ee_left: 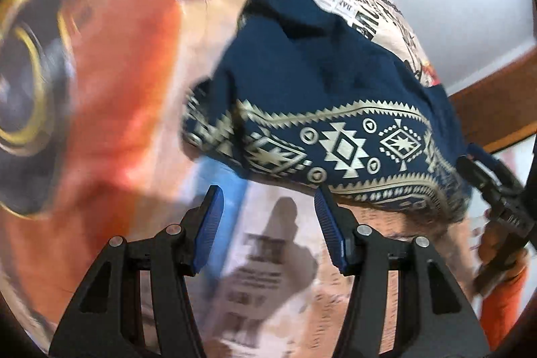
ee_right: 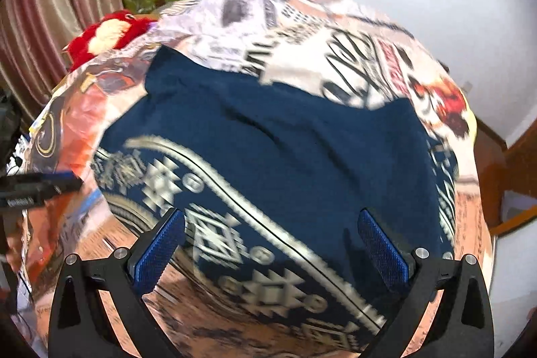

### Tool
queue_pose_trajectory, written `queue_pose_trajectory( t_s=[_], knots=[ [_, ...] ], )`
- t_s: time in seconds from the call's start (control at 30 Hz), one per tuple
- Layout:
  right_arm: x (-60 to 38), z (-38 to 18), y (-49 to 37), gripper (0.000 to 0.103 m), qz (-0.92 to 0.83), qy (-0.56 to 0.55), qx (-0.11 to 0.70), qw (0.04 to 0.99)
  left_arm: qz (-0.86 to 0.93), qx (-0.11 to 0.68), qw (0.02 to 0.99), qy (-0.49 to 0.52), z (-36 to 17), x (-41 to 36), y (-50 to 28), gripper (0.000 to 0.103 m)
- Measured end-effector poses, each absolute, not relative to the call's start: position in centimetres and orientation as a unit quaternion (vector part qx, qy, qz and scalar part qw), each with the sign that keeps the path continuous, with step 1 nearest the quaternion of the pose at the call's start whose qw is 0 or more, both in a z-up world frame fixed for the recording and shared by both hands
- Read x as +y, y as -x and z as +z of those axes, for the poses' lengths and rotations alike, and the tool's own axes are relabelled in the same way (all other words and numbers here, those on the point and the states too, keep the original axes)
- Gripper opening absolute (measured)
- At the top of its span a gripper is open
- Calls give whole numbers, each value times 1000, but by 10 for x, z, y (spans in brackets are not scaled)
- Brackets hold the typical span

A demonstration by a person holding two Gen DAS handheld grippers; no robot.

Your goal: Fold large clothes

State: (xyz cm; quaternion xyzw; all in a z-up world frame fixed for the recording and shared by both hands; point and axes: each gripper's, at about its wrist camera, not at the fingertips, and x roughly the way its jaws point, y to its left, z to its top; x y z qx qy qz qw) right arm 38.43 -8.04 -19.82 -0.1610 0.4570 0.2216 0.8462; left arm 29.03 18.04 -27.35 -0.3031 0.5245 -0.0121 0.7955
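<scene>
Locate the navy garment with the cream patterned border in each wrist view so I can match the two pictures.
Left wrist view: the navy garment fills the upper centre-right, its patterned border just above the open left tongs.
Right wrist view: the same garment fills the centre, its border running diagonally between the open right tongs.
Shared landmark: the printed bedspread it lies on, and the wooden bed frame at right.

A bed is covered by a printed bedspread (ee_right: 352, 62) — newspaper-style lettering, orange and cream patches. Directly on it a navy garment (ee_right: 302, 156) with a cream geometric border is spread, rumpled and partly folded over itself. A red plush toy (ee_right: 107, 36) is seen at the far left edge — resting on the spread.
</scene>
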Motion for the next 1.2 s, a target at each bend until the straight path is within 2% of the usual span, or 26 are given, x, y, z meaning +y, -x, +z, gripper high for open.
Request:
queue_pose_trajectory(
  t_s=[0.27,0.63,0.67,0.7,0.73,0.83,1.03,1.2],
  knots=[
    [-39,-220,-399,103,226,177,461,840,-68,493,735,461,-302,185,-317,56],
    [-51,-240,-414,103,253,133,501,817,-55,476,738,475,-311,186,-374,55],
    [-51,-240,-413,103,252,137,497,819,-45,473,742,472,-310,186,-378,53],
    [-50,-238,-412,103,252,139,495,820,-34,471,749,466,-309,185,-382,46],
    [-50,-235,-410,103,253,141,492,821,-23,469,756,456,-306,185,-382,35],
    [-52,-220,-405,103,251,150,469,833,2,459,786,414,-291,179,-385,24],
    [-55,-201,-406,103,234,167,428,857,29,437,851,290,-245,151,-384,18],
    [-49,-229,-414,103,235,175,466,835,33,416,883,217,-221,139,-371,17]
  ],
)
